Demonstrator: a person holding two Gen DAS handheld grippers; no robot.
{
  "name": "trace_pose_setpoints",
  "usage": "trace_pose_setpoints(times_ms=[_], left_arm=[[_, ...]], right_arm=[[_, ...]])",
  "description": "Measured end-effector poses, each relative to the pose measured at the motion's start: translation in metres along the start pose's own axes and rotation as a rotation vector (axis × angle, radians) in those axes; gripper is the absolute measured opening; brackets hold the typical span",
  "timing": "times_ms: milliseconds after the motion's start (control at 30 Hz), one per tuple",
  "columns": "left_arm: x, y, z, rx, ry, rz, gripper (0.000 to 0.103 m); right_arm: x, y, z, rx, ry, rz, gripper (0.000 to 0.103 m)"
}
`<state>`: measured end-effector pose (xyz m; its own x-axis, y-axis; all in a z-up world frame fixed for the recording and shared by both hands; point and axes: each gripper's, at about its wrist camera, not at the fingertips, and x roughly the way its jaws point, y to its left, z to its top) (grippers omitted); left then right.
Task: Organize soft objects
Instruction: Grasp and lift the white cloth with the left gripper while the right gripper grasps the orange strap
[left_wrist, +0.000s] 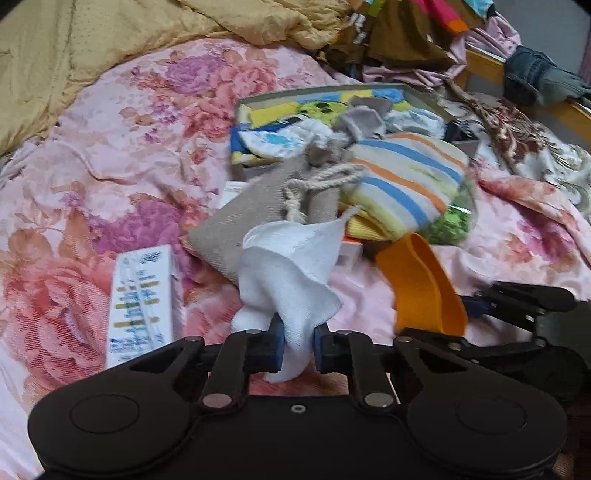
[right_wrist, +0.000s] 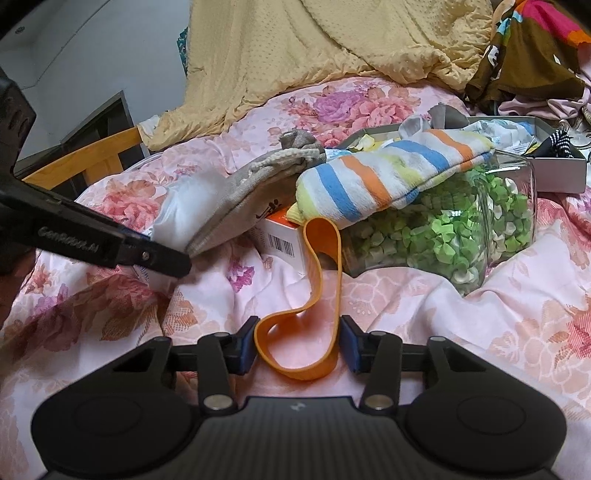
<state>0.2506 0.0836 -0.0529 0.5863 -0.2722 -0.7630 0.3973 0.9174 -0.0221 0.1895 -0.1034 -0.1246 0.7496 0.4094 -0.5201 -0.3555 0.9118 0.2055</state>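
Observation:
My left gripper (left_wrist: 298, 343) is shut on a crumpled white cloth (left_wrist: 291, 273), which sticks up from between its blue pads. The cloth leans against a grey drawstring pouch (left_wrist: 251, 206). In the right wrist view an orange elastic band (right_wrist: 321, 258) forms a loop between the fingers of my right gripper (right_wrist: 298, 347). Both pads rest against the loop's sides, and the loop stays wide. The band's far end runs under a striped sock (right_wrist: 388, 173). The left gripper's black finger (right_wrist: 162, 260) comes in from the left beside the white cloth (right_wrist: 184, 210).
All this lies on a pink floral bedsheet (left_wrist: 110, 155). The sock rests on a clear jar of green paper stars (right_wrist: 443, 229). Nearby are a small orange-and-white box (right_wrist: 284, 236), a white carton (left_wrist: 140, 299), a grey tray (left_wrist: 295, 98), a yellow blanket (left_wrist: 74, 44) and piled clothes (left_wrist: 399, 33).

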Motion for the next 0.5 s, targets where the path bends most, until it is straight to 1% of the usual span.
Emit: trace_pose_setpoints(times_ms=[100,200,233,300,367,500], left_arm=[[0.000,-0.007,-0.002,0.018,0.016,-0.038,0.016],[0.001,-0.016,-0.004,0.032,0.029,-0.084,0.016],[0.001,-0.019,-0.005,0.036,0.034,-0.094,0.016],[0.001,-0.023,-0.006,0.039,0.042,-0.106,0.015],[0.002,-0.025,-0.007,0.037,0.049,-0.121,0.014],[0.002,-0.026,-0.007,0.027,0.059,-0.152,0.012]], right_arm=[[0.000,0.000,-0.001,0.000,0.002,-0.001,0.053],[0.001,0.000,-0.001,0.003,0.006,-0.002,0.052],[0.001,-0.001,-0.001,0.002,0.006,-0.003,0.050],[0.001,0.000,-0.001,-0.005,0.000,-0.007,0.042],[0.000,0.001,-0.001,-0.010,-0.007,-0.007,0.037],[-0.003,0.001,-0.001,-0.016,-0.020,0.001,0.031]])
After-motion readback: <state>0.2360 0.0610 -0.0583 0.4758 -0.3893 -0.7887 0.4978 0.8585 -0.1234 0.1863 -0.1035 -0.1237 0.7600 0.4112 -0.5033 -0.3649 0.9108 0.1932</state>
